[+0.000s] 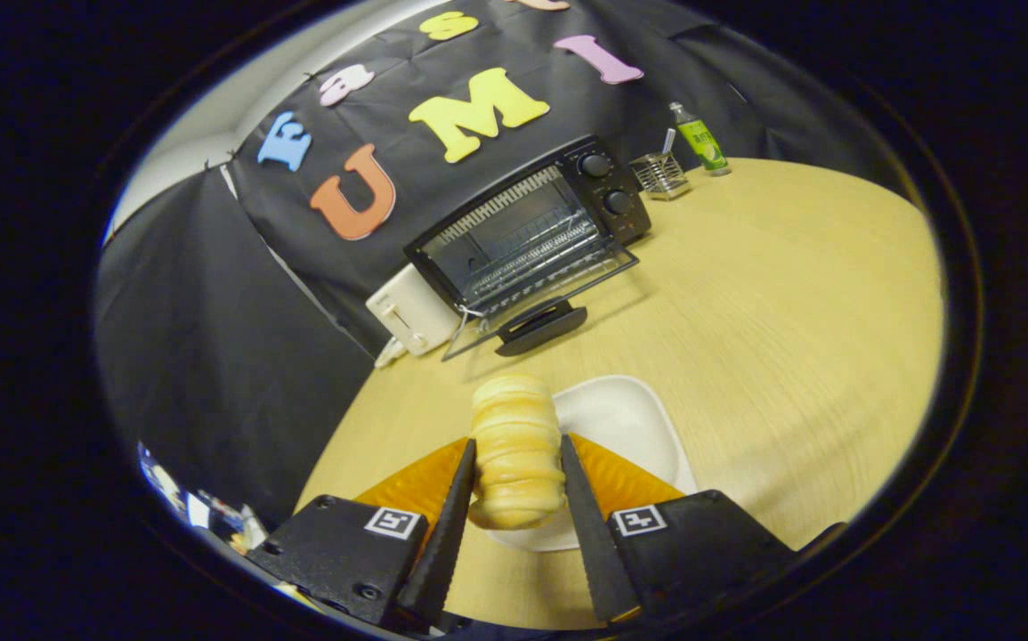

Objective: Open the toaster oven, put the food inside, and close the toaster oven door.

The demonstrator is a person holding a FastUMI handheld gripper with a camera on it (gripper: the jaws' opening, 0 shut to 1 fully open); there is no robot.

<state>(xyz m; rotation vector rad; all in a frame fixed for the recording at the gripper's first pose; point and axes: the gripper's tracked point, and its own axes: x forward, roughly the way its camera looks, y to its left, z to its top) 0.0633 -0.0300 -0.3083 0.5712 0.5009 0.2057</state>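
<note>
Now tool (pixel 518 467) clamps bread roll (pixel 515 445) btwn both fingers, above white plate (pixel 629 427), toaster oven (pixel 531 236) open beyond.

We see our gripper (pixel 518 450) from just behind its two fingers (pixel 449 525), which reach forward and lean slightly toward each other at the tips. Both inner faces press against the sides of a ridged bread roll (pixel 515 450), so the jaws are closed onto it with the roll held between them. The roll stands taller than the fingertips and pokes out ahead of them. Each finger grows from a blocky mount (pixel 349 552) carrying a small square marker (pixel 392 523), one mount on either side of the jaws. The whole tool is tilted a little, its left mount sitting lower than its right one.
</note>
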